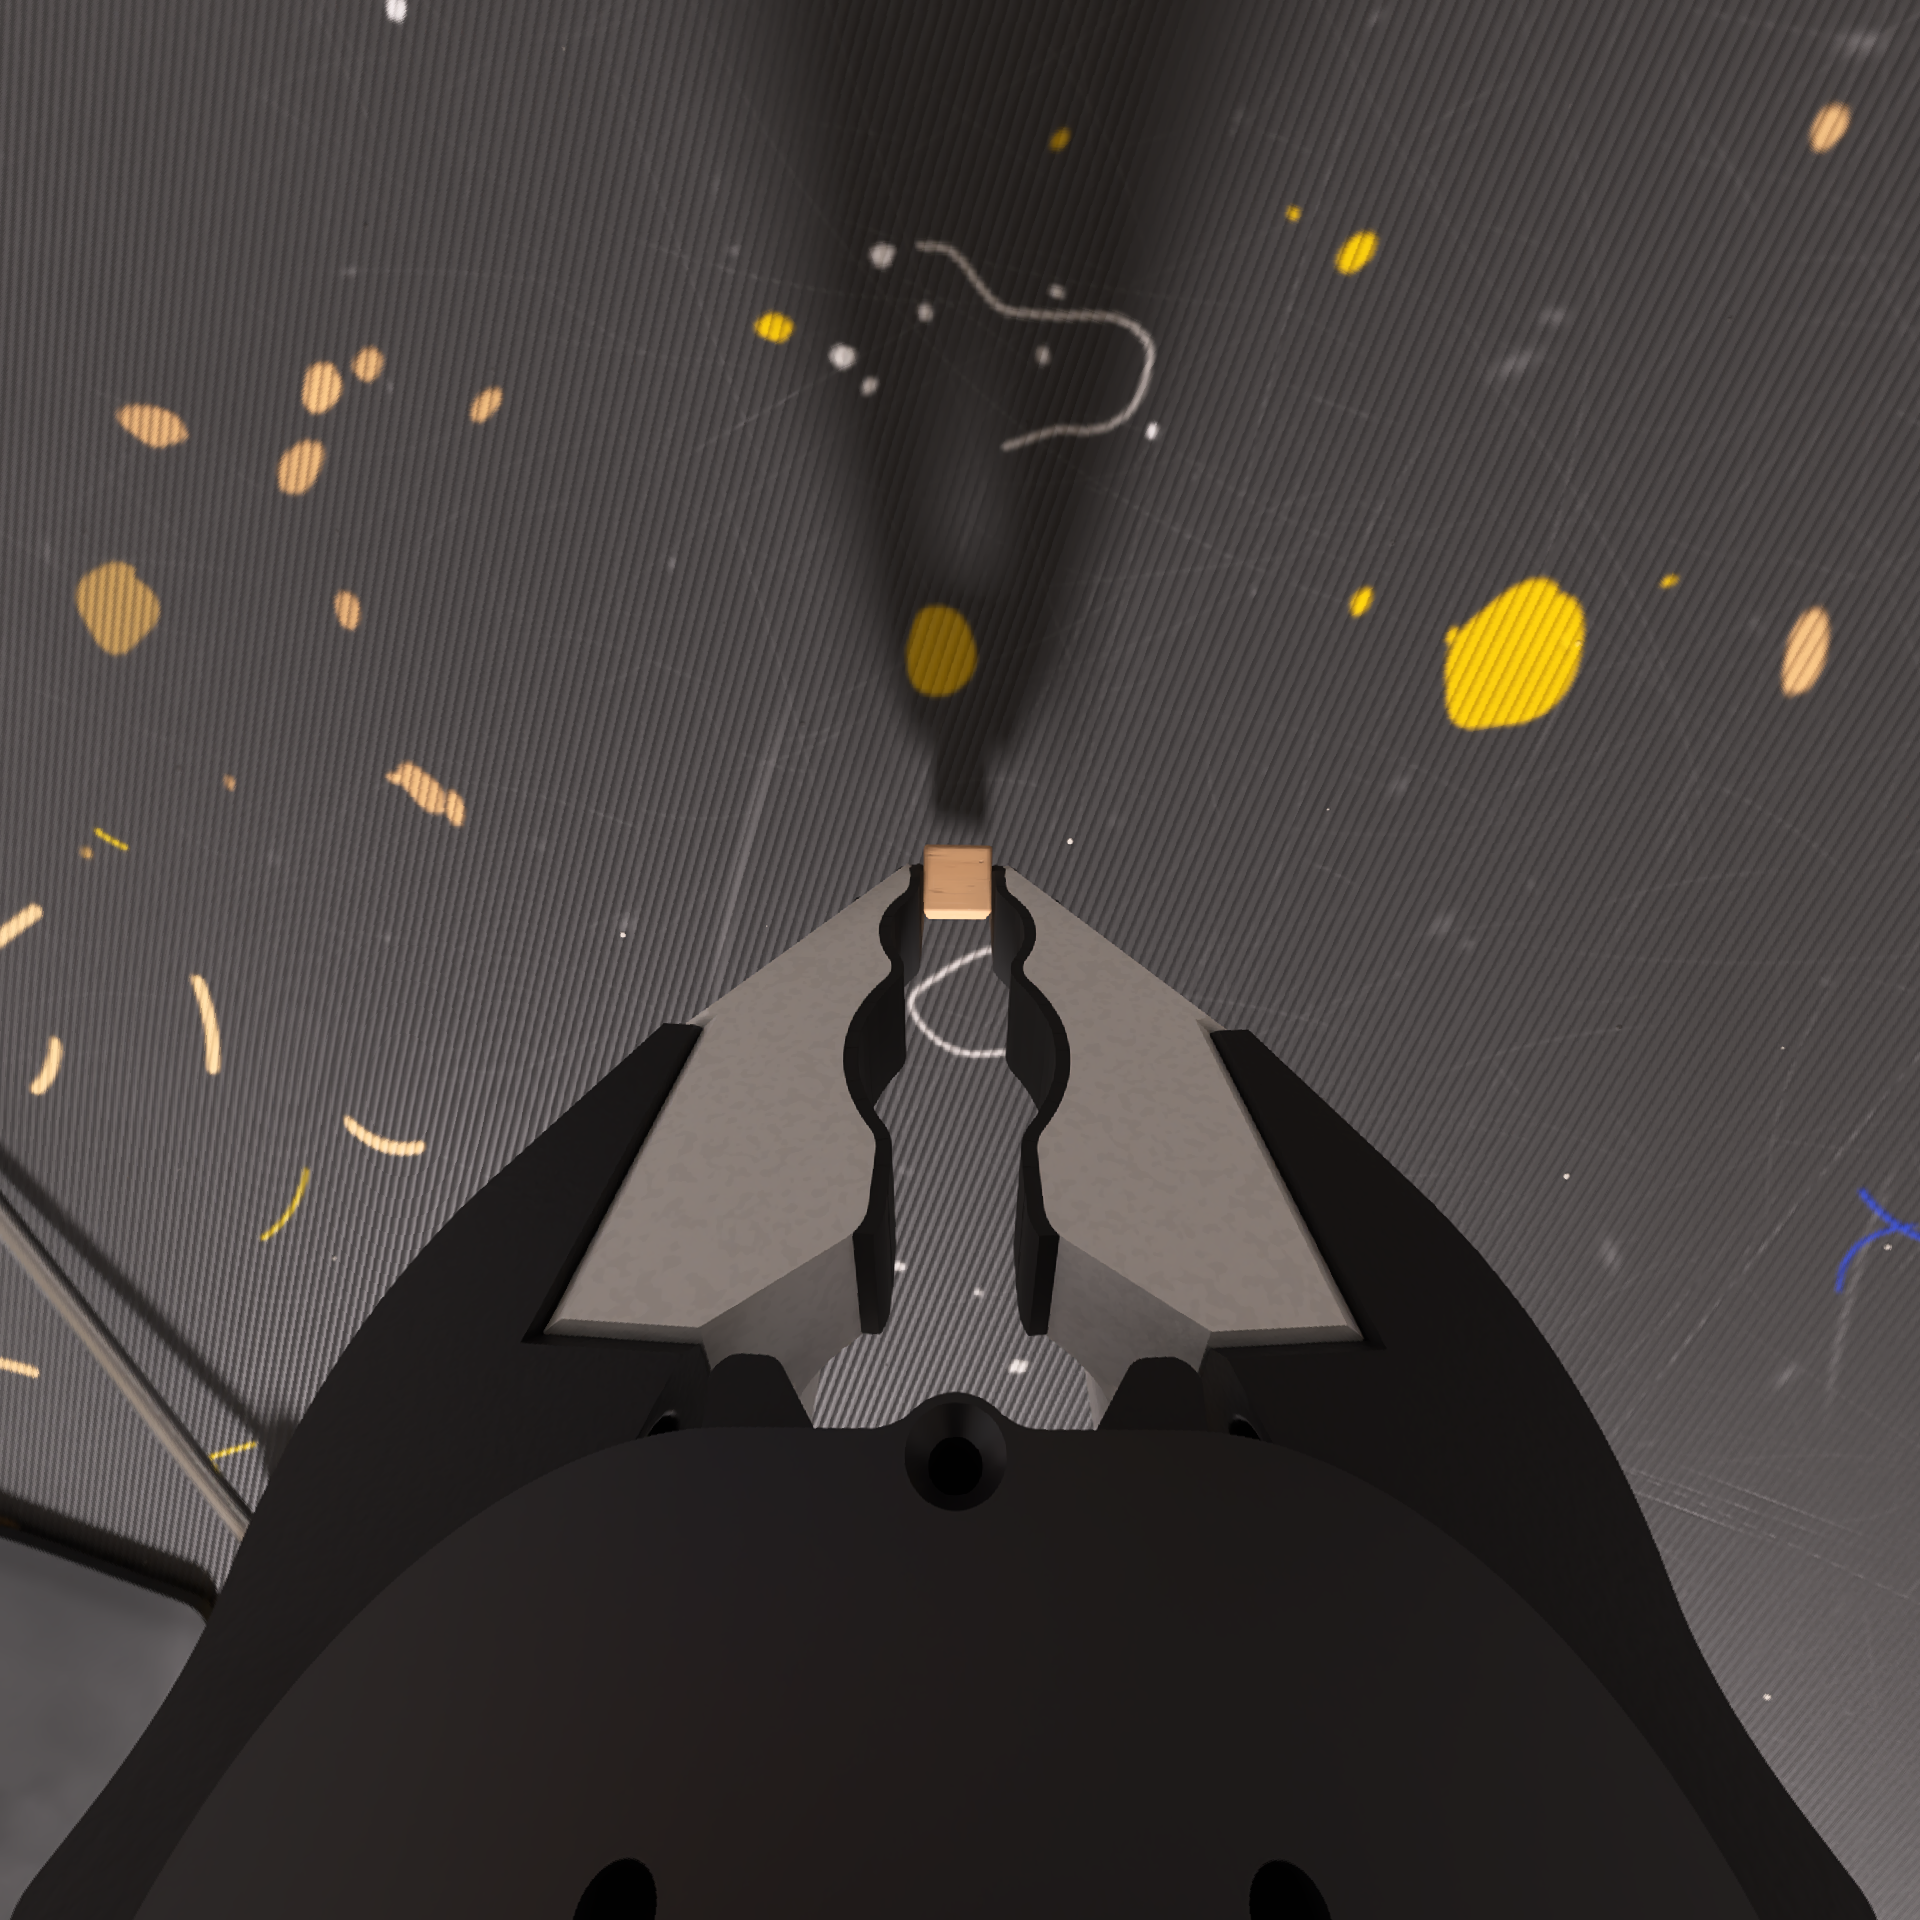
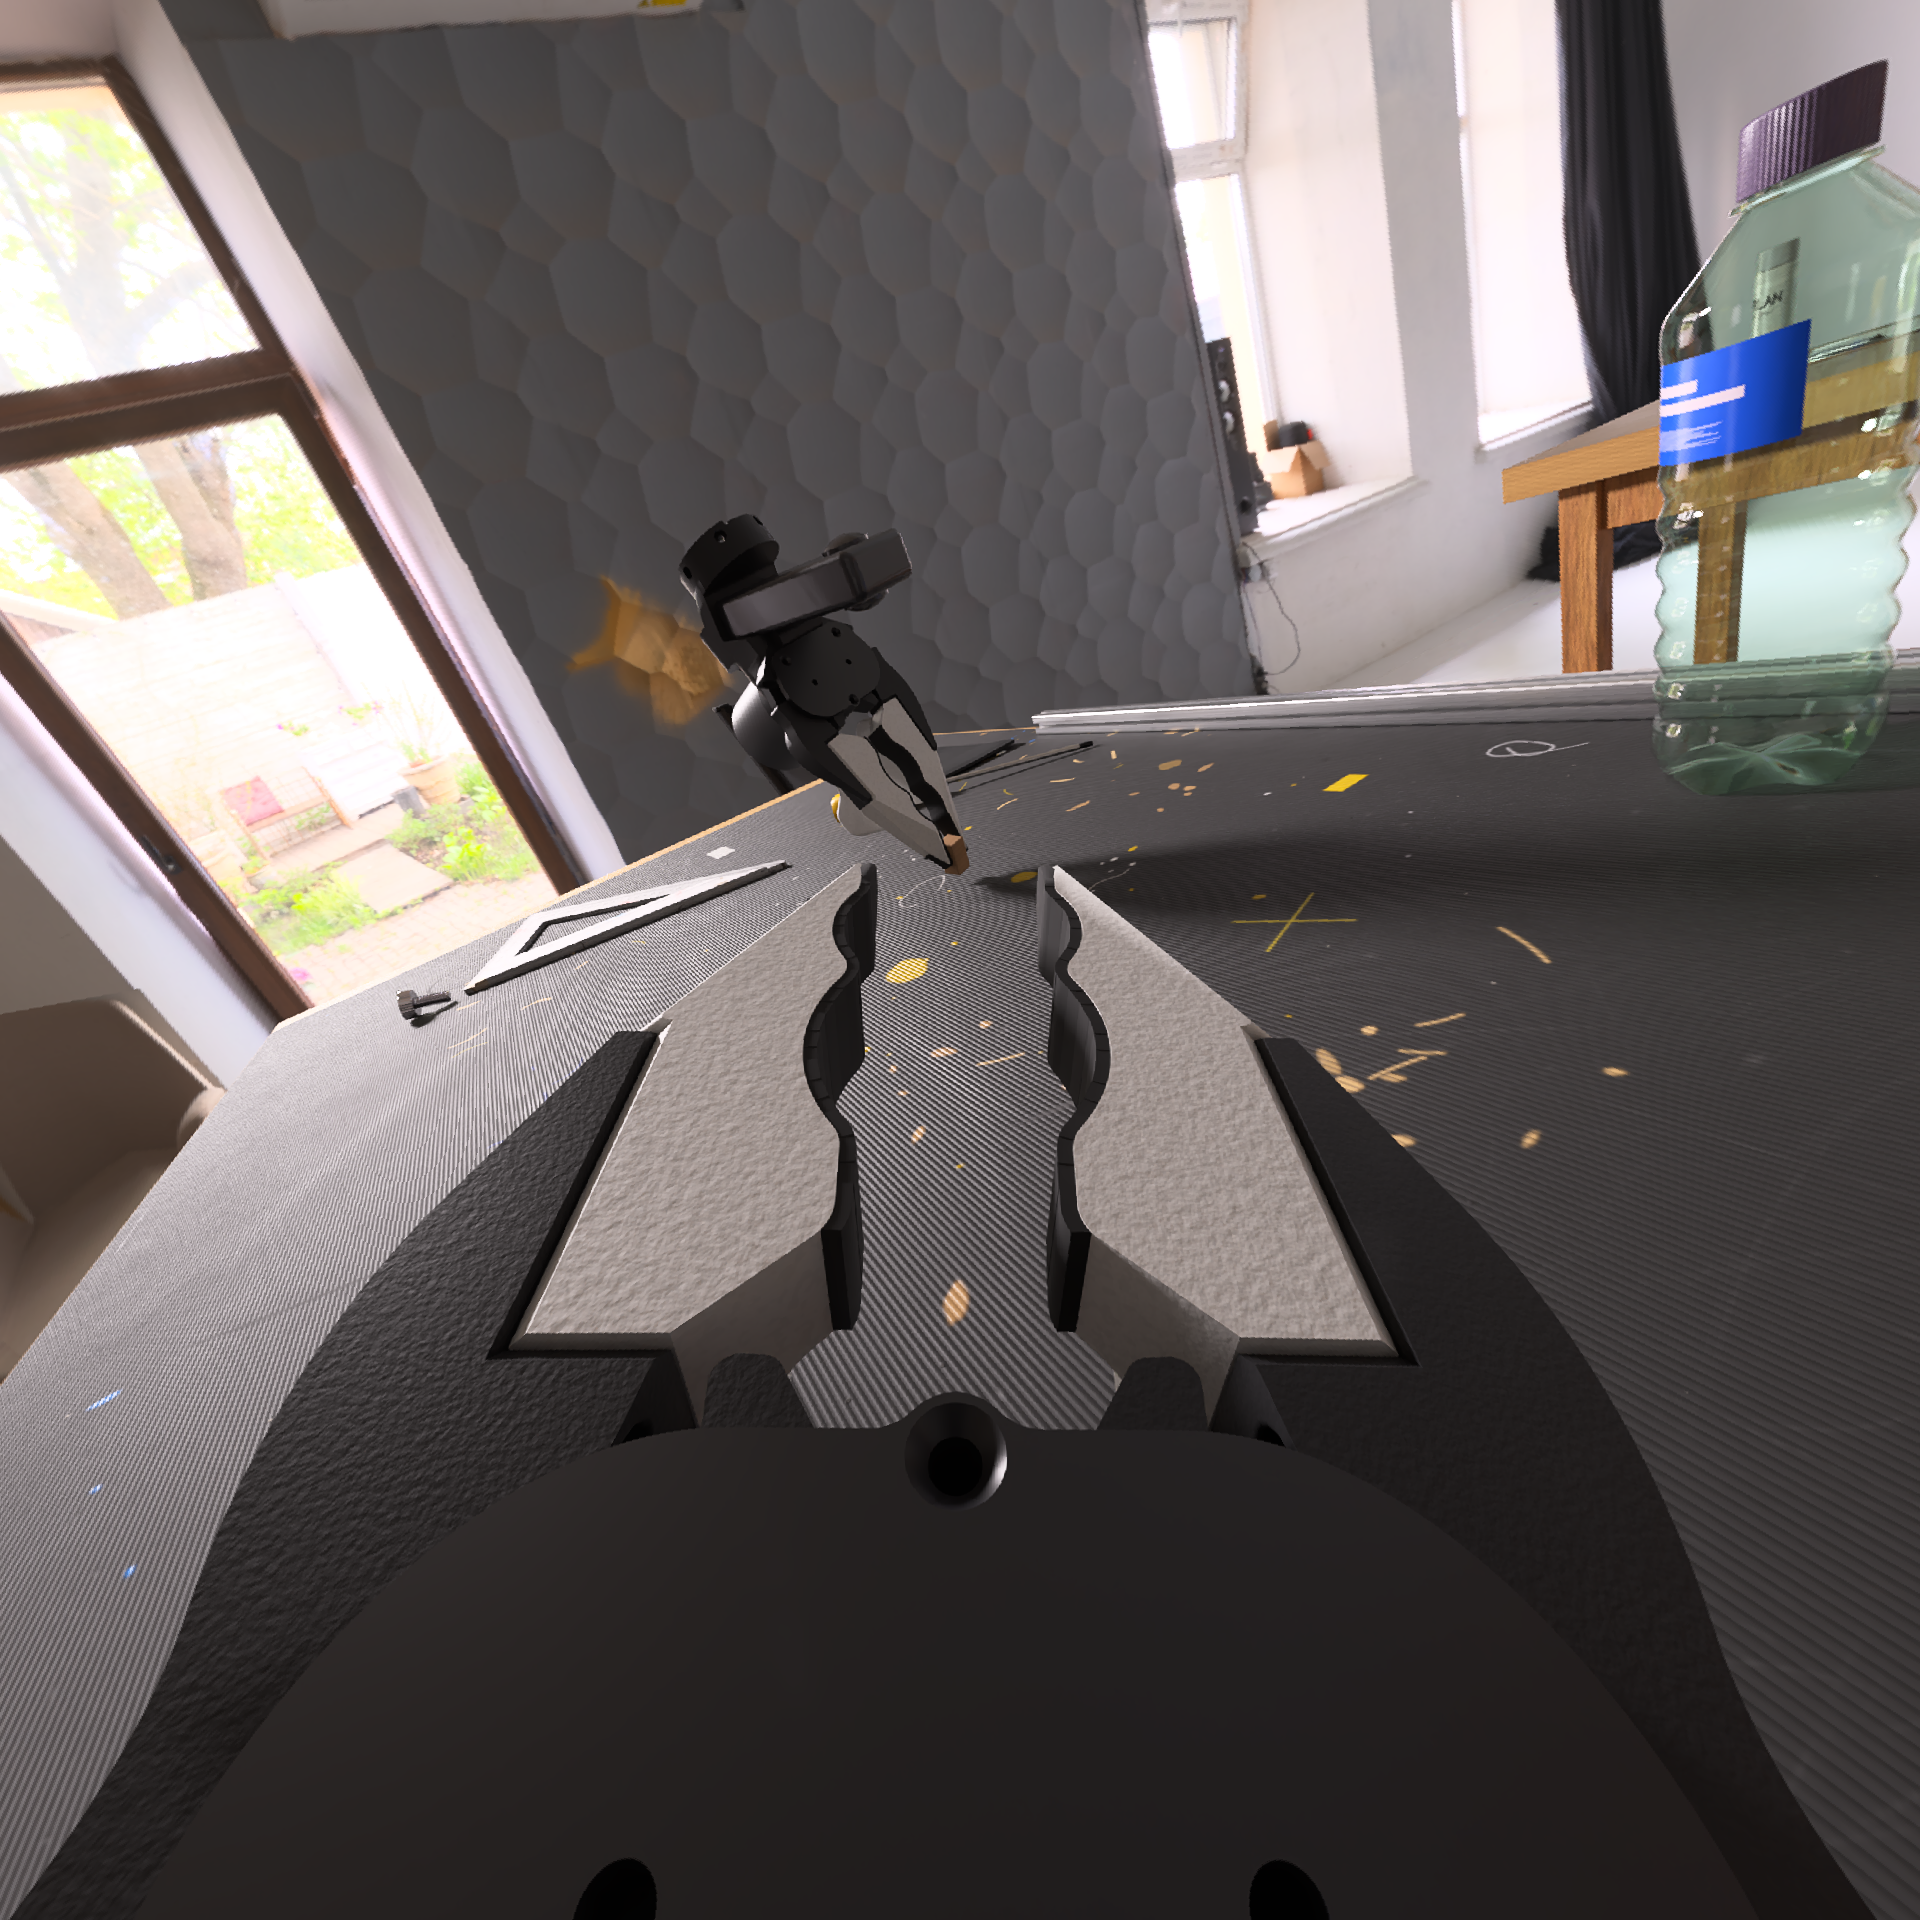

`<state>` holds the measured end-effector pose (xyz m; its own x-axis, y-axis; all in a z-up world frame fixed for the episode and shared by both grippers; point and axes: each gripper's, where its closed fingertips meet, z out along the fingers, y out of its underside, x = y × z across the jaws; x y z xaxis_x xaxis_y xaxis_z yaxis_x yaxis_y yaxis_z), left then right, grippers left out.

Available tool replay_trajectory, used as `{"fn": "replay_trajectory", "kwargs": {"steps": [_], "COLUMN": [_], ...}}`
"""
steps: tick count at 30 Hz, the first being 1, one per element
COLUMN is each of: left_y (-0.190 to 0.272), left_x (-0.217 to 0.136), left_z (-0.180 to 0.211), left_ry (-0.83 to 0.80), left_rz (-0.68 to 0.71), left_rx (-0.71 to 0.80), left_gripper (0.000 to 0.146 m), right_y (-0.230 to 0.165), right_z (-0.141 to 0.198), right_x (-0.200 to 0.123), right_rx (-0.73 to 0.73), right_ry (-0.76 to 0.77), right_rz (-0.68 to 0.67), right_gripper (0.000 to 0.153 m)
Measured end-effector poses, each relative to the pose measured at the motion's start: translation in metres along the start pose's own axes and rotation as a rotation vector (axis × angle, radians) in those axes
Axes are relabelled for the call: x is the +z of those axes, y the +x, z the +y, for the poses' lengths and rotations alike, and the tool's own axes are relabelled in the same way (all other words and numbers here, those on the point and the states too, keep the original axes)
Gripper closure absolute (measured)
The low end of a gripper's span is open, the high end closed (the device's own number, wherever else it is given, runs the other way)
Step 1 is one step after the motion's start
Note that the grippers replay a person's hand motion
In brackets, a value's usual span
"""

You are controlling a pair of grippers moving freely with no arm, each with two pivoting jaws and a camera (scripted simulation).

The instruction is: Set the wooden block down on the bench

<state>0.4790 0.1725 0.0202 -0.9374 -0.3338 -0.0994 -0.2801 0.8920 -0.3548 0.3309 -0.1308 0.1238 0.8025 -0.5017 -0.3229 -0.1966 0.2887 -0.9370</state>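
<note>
A small light wooden block (image 1: 957, 882) is pinched between the tips of my left gripper (image 1: 957, 891), which is shut on it and points down at the dark paint-flecked bench (image 1: 1351, 935). Its shadow lies on the bench just beyond the block. In the right wrist view the left gripper (image 2: 951, 854) is tilted down over the bench (image 2: 1455, 1039), the block (image 2: 956, 858) at its tips close to the surface; I cannot tell whether it touches. My right gripper (image 2: 956, 883) is open and empty, low over the bench, facing the left gripper.
A clear plastic bottle (image 2: 1787, 468) with a dark cap and blue label stands at the right. A metal set square (image 2: 613, 925) and a small black part (image 2: 421, 1004) lie at the left near the bench edge. Metal rails (image 2: 1351, 707) run along the far edge.
</note>
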Motion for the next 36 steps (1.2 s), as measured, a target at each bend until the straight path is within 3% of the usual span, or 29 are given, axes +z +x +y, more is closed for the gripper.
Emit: {"fn": "replay_trajectory", "kwargs": {"steps": [10,36], "left_y": [0.003,0.009], "left_x": [-0.002,0.007], "left_z": [-0.005,-0.008], "left_ry": [0.057,0.005], "left_rz": [0.024,0.088], "left_rx": [0.124,0.125], "left_gripper": [0.134,0.134], "right_y": [0.001,0.002], "right_z": [0.001,0.001], "right_x": [0.001,0.001], "right_rx": [0.009,0.022], "right_ry": [-0.009,-0.006], "right_rz": [0.000,0.002], "right_gripper": [0.122,0.122]}}
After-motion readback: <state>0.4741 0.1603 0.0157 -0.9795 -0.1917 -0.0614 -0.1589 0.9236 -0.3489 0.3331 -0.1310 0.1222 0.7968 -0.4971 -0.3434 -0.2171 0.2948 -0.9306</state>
